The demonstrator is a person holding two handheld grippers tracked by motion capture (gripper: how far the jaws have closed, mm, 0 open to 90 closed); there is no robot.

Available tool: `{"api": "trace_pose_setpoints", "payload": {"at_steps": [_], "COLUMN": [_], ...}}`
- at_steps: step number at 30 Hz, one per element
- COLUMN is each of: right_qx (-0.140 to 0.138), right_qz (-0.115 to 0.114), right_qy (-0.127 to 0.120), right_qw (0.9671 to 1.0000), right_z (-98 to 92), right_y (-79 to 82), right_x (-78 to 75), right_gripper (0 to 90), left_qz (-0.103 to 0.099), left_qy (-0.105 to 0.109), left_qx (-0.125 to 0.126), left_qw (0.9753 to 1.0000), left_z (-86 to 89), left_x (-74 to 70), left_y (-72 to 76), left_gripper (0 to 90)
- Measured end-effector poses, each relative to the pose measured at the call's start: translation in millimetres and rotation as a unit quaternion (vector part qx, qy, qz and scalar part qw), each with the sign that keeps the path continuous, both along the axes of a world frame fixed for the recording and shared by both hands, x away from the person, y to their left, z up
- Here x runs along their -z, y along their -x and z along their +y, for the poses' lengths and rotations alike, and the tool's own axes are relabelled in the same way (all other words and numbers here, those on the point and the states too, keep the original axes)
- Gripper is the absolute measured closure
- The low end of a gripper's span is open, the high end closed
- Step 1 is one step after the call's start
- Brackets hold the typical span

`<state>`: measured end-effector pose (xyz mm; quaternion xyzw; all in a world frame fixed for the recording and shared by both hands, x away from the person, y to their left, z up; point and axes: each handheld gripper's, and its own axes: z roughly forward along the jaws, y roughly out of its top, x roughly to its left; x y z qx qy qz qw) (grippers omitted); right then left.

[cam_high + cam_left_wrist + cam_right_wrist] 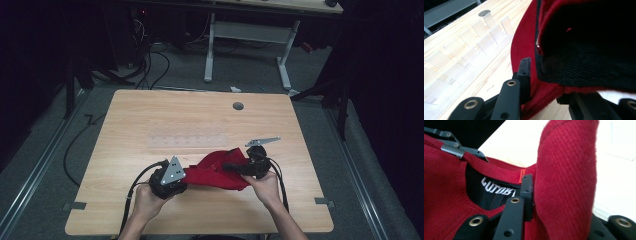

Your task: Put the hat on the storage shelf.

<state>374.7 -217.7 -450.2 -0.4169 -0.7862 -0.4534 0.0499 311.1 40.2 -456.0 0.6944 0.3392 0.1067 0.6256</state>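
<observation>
Now red garment [220,172] between both grippers, left gripper [176,186] and right gripper [231,167] each clamped on its fabric.

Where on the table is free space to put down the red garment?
The left part of the table is bare wood, left of the clear strip. The far right corner beyond the round hole is also free. The near edge in front of both hands is open. It is crowded in the middle, where the left gripper and right gripper hold the red garment.
</observation>
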Motion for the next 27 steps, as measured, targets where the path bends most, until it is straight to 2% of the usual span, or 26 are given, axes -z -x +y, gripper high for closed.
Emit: {"api": "trace_pose_setpoints", "payload": {"at_steps": [5, 8, 11, 12, 13, 16, 17, 18, 19, 22, 24, 26, 27], "right_qx": [0.009, 0.025, 0.035, 0.053, 0.064, 0.092, 0.092, 0.1, 0.102, 0.117, 0.128, 0.14, 0.144], "right_qz": [0.001, -0.003, -0.011, -0.015, -0.017, -0.026, -0.026, -0.037, -0.042, -0.054, -0.063, -0.07, -0.073], "right_qy": [-0.016, -0.036, -0.044, -0.049, -0.054, -0.074, -0.074, -0.073, -0.076, -0.083, -0.084, -0.086, -0.077], "right_qw": [0.9998, 0.999, 0.9984, 0.9973, 0.9963, 0.9927, 0.9927, 0.9916, 0.9909, 0.9882, 0.9861, 0.9839, 0.9838], "right_z": [-1.8, -6.0, -9.0, -14.8, -19.2, -34.8, -34.8, -42.0, -45.0, -52.7, -58.8, -64.4, -65.8], "right_y": [-2.7, -4.4, -5.3, -7.4, -8.5, -10.3, -10.3, -9.6, -8.9, -5.9, -3.9, -1.7, -0.4], "right_x": [-0.3, -1.7, -3.9, -7.8, -10.0, -17.0, -17.0, -21.6, -23.0, -25.2, -25.1, -23.1, -21.3], "right_gripper": [66.1, 58.3, 53.8, 50.2, 49.5, 45.5, 45.5, 43.4, 42.8, 42.2, 41.7, 41.0, 40.6], "left_qz": [-0.024, -0.029, -0.03, -0.04, -0.043, -0.037, -0.037, -0.032, -0.03, -0.024, -0.019, -0.013, -0.011], "left_qy": [-0.026, -0.034, -0.042, -0.059, -0.063, -0.048, -0.048, -0.037, -0.035, -0.043, -0.04, -0.025, -0.018], "left_qx": [0.014, 0.023, 0.027, 0.026, 0.023, 0.007, 0.007, 0.007, 0.007, 0.0, -0.011, -0.02, -0.024], "left_qw": [0.9993, 0.9987, 0.9983, 0.9971, 0.9968, 0.9982, 0.9982, 0.9988, 0.9989, 0.9988, 0.9989, 0.9994, 0.9995], "left_z": [-1.3, -0.6, -0.6, -1.7, -1.7, 6.3, 6.3, 10.2, 10.5, 11.8, 15.7, 20.8, 23.8], "left_x": [-0.5, -1.6, -2.3, -4.1, -4.8, -9.3, -9.3, -12.0, -12.7, -10.7, -9.8, -11.3, -12.8], "left_y": [5.7, 7.9, 10.2, 15.5, 16.9, 14.8, 14.8, 14.5, 14.5, 10.8, 7.4, 5.6, 4.7], "left_gripper": [77.5, 79.7, 81.7, 82.5, 82.7, 83.3, 83.3, 83.3, 83.3, 83.3, 83.4, 83.5, 83.4]}}
